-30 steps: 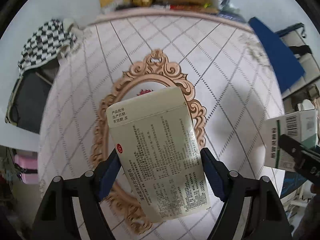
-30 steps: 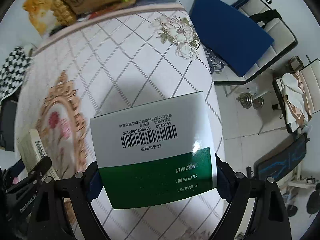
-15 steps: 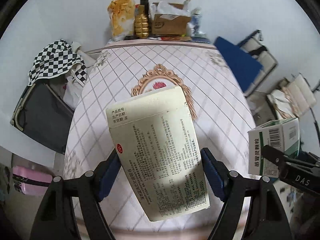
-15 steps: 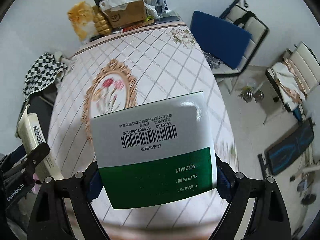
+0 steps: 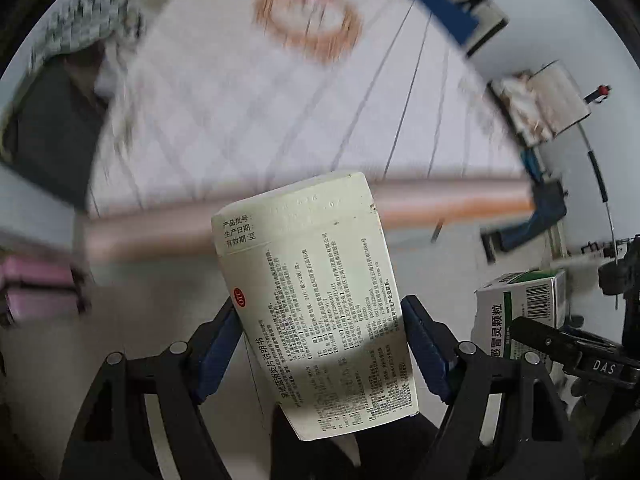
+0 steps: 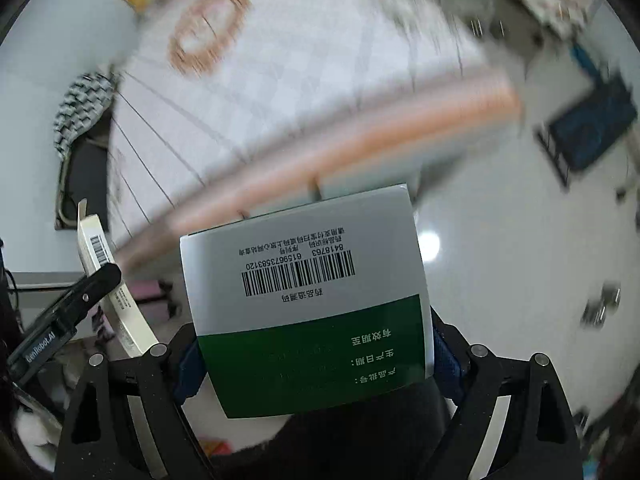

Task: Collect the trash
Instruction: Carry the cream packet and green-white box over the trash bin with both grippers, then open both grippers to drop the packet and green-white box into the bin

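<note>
Both grippers have pulled back off the table [image 5: 248,92], fingers pinching cream box [image 5: 320,300] and green-white box [image 6: 308,300].

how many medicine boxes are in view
2: the cream box clamped in the left hand-held gripper, the green box in the right hand-held gripper. Blur may hide others.

The cream box [image 5: 320,312] has a red "OTC" mark near its left edge, and "产品批号", "生产日期", "有效期 至" printed at its top left corner. The green and white box [image 6: 308,300] shows a barcode with "84187763"-like small digits above it that blur, then "61596735583120"-like digits I cannot read surely. Right of the cream box, the other tool [image 5: 576,352] reads "DAS".
</note>
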`<state>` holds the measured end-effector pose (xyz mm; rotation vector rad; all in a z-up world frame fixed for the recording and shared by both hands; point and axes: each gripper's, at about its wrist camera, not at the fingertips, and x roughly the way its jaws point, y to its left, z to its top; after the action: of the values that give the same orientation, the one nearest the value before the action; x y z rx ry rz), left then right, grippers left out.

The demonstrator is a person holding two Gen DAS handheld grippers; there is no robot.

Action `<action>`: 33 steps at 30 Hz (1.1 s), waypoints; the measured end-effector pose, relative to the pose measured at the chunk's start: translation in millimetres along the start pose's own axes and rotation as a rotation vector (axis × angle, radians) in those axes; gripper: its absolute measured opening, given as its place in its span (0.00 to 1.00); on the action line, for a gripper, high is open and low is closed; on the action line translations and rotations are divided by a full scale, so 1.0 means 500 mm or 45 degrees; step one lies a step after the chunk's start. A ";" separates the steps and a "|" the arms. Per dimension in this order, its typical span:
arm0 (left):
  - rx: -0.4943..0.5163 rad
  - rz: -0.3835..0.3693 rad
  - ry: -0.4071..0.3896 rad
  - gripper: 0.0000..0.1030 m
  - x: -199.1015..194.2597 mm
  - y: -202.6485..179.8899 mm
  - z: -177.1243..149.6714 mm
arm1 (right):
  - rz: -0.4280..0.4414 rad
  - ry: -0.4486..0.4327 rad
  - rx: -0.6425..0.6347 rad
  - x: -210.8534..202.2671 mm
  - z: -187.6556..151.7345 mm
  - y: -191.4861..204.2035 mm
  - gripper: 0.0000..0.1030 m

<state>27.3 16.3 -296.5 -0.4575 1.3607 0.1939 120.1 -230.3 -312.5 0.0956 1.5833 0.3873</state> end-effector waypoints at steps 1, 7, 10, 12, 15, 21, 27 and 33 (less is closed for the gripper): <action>-0.029 -0.021 0.044 0.75 0.034 0.010 -0.023 | -0.002 0.064 0.020 0.044 -0.028 -0.020 0.89; -0.234 -0.094 0.223 0.76 0.288 0.072 -0.106 | -0.004 0.226 0.069 0.293 -0.102 -0.112 0.89; -0.329 -0.084 0.244 0.76 0.430 0.109 -0.121 | 0.018 0.242 0.118 0.426 -0.100 -0.159 0.89; -0.399 -0.089 0.260 0.76 0.533 0.134 -0.120 | 0.035 0.226 0.144 0.524 -0.086 -0.187 0.89; -0.456 -0.096 0.254 0.77 0.649 0.162 -0.113 | 0.058 0.200 0.172 0.642 -0.056 -0.206 0.89; -0.448 -0.087 0.268 0.93 0.825 0.200 -0.087 | 0.056 0.117 0.121 0.859 0.015 -0.194 0.91; -0.409 0.046 0.204 0.93 0.819 0.234 -0.117 | 0.040 0.056 -0.034 0.949 0.009 -0.153 1.00; -0.363 0.212 0.101 0.93 0.702 0.262 -0.167 | 0.017 0.065 -0.214 0.924 -0.041 -0.101 1.00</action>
<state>-25.4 53.7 -674.7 -0.5943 1.4559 0.5157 81.8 -144.0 -768.1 -0.0325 1.5943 0.5352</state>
